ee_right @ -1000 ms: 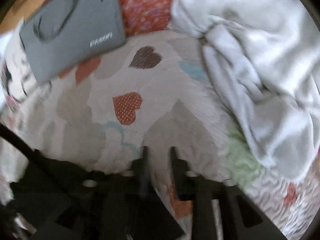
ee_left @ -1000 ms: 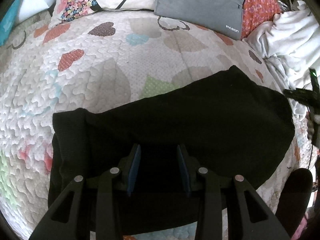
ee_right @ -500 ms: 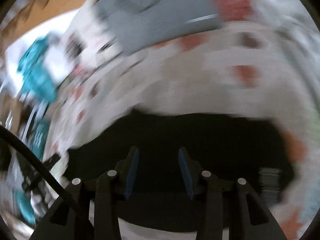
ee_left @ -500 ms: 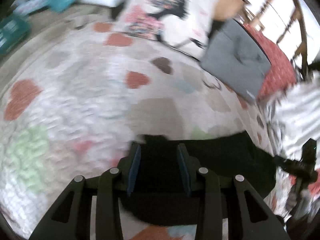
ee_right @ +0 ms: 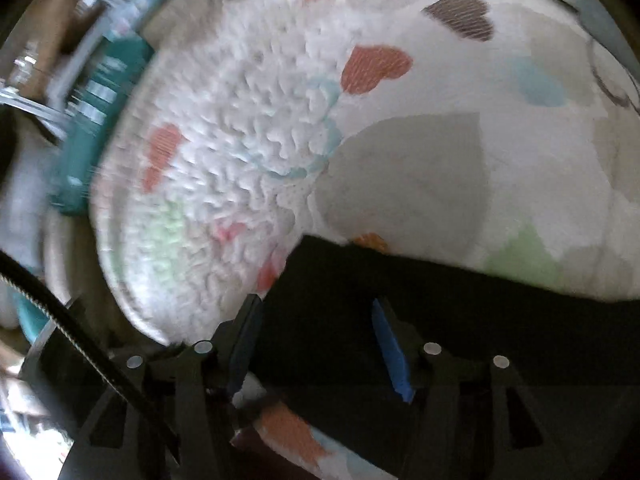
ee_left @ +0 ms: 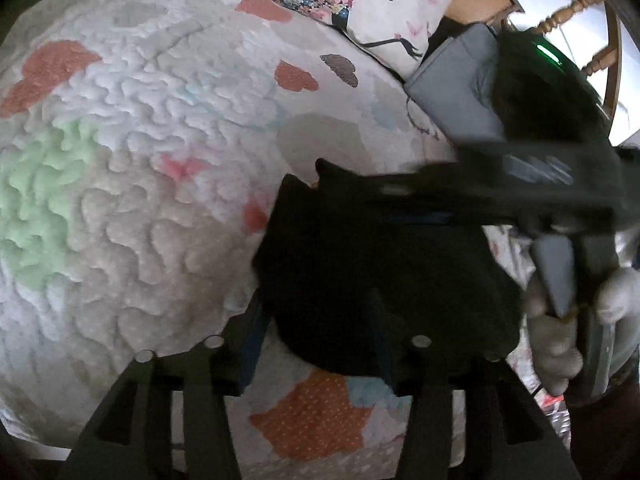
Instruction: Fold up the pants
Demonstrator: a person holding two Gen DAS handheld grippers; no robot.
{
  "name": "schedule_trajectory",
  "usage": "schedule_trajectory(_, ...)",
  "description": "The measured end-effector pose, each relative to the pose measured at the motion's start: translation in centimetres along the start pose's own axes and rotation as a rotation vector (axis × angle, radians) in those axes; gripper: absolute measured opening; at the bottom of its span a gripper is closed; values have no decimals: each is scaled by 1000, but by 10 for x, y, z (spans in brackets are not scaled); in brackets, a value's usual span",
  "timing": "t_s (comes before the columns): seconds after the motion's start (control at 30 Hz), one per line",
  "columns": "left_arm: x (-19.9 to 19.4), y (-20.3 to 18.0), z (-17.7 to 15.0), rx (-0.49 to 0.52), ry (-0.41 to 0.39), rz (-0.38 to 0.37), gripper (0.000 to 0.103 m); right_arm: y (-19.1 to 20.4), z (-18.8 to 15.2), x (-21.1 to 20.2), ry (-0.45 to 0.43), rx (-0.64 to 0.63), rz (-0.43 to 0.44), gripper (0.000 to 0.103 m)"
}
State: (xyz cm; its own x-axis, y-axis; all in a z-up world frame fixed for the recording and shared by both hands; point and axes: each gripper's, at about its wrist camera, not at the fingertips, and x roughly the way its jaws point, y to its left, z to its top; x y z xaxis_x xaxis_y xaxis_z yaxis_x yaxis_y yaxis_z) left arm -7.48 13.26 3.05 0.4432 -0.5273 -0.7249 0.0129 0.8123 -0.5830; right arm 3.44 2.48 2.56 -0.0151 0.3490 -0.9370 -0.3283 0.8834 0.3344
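Both tongs, left (ee_left: 316, 332) and right (ee_right: 316, 344), stood wide open and held nothing, poised over the black pants (ee_left: 380, 272) bunched on the heart-print quilt (ee_left: 140, 200). To my eye, each should pinch a corner of one edge, so the fold lands square.

I see soft daylight on the quilt (ee_left: 160, 184) in both feeds, heavy fisheye bending and dark corners, motion smear on the right view's left edge, and the pants (ee_left: 384, 272) so black that no fold detail reads.
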Motion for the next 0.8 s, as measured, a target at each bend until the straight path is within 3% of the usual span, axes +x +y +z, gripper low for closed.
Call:
schedule_trajectory(0.13,6,1,-1,-6,-6,-16,58,18,25,37,119,37,-145,78)
schedule_trajectory(0.27,9,-4,-2,18,-19,-1,58,33,32,53,166,-7,-241,76)
schedule_trajectory(0.37,18,-16,-4,56,28,-4,17,37,25,49,133,-51,-303,41)
schedule_trajectory(0.43,15,-24,-9,74,15,0,15,31,16,38,102,-55,-286,27)
schedule_trajectory(0.67,4,-81,-14,149,-39,-91,15,9,-19,-25,-68,-38,-190,23)
schedule_trajectory(0.8,20,-111,-19,158,-8,-143,15,-26,-36,-59,-134,4,-160,22)
